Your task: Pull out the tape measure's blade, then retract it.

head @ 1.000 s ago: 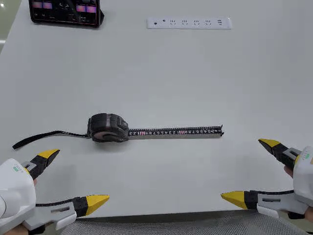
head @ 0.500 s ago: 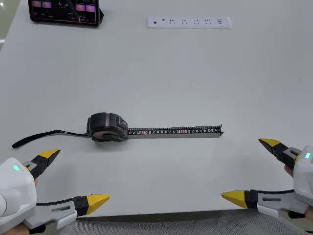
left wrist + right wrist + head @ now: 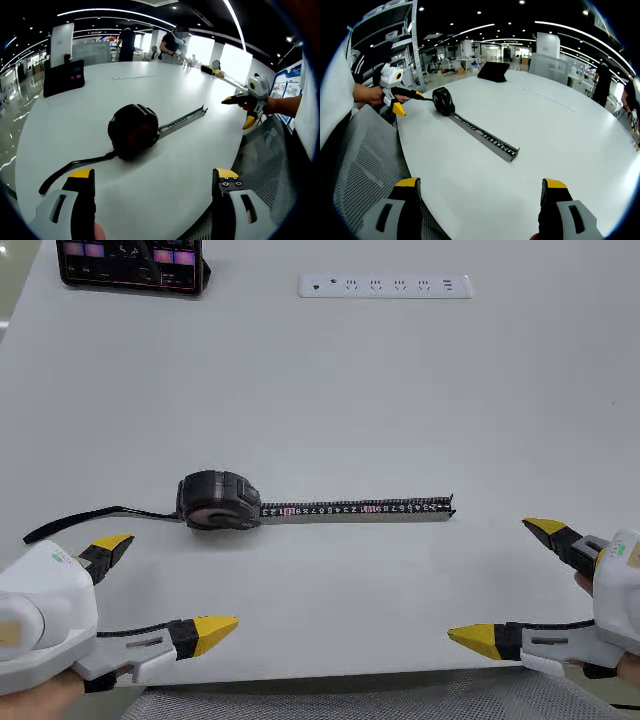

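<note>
White workbench point(image 3: 330, 390) bears a black round-cased tape measure point(image 3: 220, 502), dark numbered blade point(image 3: 355, 508) already out; left gripper point(image 3: 180, 580) and right gripper point(image 3: 490, 578) wait spread wide, flanking it, likely for retracting

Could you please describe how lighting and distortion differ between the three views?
Head view: even, soft light, tape measure sharp with a faint shadow on the white table. Left gripper view: strong fisheye curving of the table edge, windows blown out. Right gripper view: same curving, ceiling lights as bright streaks, blade sharp.
</note>
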Demonstrator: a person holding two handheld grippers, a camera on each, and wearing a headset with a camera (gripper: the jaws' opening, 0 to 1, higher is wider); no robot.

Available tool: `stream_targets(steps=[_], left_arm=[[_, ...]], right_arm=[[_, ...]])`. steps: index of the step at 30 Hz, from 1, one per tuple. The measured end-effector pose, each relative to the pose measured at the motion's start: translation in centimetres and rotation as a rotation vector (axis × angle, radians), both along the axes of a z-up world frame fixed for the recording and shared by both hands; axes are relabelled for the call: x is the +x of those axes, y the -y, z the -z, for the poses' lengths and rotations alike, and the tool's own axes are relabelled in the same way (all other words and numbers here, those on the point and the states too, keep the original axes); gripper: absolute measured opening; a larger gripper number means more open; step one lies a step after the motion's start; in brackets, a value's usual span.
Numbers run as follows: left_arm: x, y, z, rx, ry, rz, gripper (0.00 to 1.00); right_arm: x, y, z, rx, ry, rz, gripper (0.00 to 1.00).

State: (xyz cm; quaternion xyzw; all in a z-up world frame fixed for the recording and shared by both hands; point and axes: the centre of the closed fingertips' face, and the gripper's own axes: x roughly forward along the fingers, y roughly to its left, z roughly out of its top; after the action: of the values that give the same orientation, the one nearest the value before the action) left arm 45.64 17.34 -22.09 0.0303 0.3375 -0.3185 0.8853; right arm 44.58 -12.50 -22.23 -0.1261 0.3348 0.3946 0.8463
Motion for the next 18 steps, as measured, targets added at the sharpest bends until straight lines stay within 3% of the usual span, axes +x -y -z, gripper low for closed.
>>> stream_targets(steps=[18], left_arm=[[2.3,0.5,0.0,-0.002,0.011,-0.057,0.93]], right_arm=[[0.3,0.1,0.1,-0.009,0.002,-0.011,0.99]])
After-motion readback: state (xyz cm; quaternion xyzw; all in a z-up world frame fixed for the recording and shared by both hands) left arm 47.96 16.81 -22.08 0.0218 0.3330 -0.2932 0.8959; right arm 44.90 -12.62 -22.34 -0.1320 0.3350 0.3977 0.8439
